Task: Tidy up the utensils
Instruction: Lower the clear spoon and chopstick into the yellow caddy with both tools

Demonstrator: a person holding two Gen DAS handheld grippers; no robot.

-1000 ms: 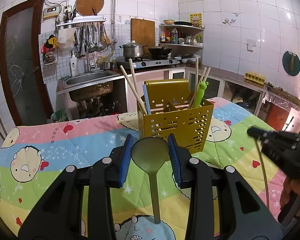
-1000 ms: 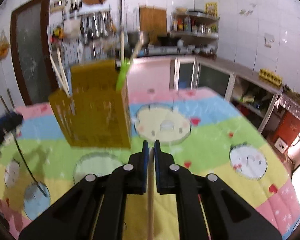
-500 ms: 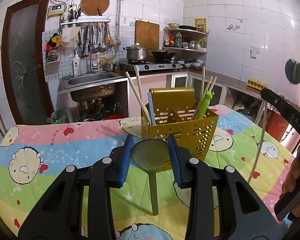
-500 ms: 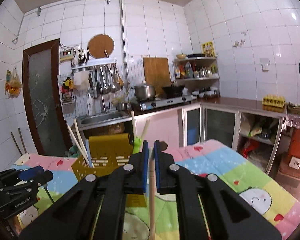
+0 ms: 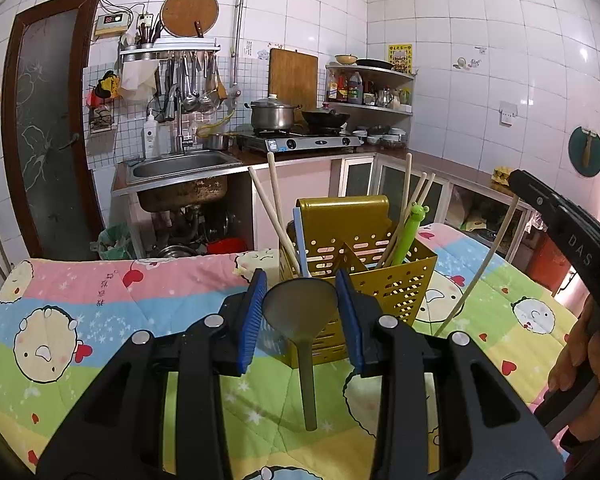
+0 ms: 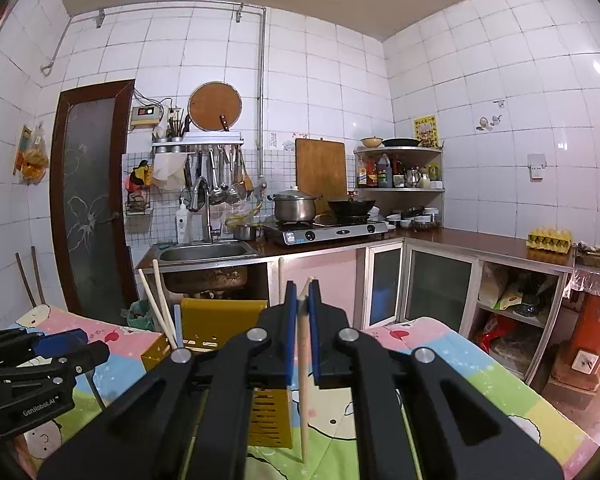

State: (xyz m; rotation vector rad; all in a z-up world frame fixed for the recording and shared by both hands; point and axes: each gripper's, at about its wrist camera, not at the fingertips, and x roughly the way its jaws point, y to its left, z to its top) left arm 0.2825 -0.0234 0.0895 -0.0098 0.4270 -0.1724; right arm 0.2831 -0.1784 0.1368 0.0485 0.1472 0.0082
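Note:
A yellow perforated utensil holder (image 5: 364, 272) stands on the quilted table and holds several chopsticks (image 5: 274, 216) and a green frog-topped utensil (image 5: 410, 232). My left gripper (image 5: 302, 312) is shut on the bowl of a grey-green ladle (image 5: 300, 308), whose handle hangs down, just in front of the holder. My right gripper (image 6: 303, 300) is shut on one pale chopstick (image 6: 303, 376) that hangs down, above and right of the holder (image 6: 220, 324). The right gripper and its chopstick (image 5: 476, 276) show at the right of the left wrist view.
The table wears a colourful cartoon quilt (image 5: 112, 312). Behind it are a steel sink (image 5: 180, 172), a gas stove with a pot (image 5: 272, 118) and wok, hanging utensils and a corner shelf. The left gripper body (image 6: 32, 376) shows at the left of the right wrist view.
My right gripper has risen and tilted up with the chopstick, from low over the quilt to above the holder's height. My left gripper with the ladle has lifted slightly.

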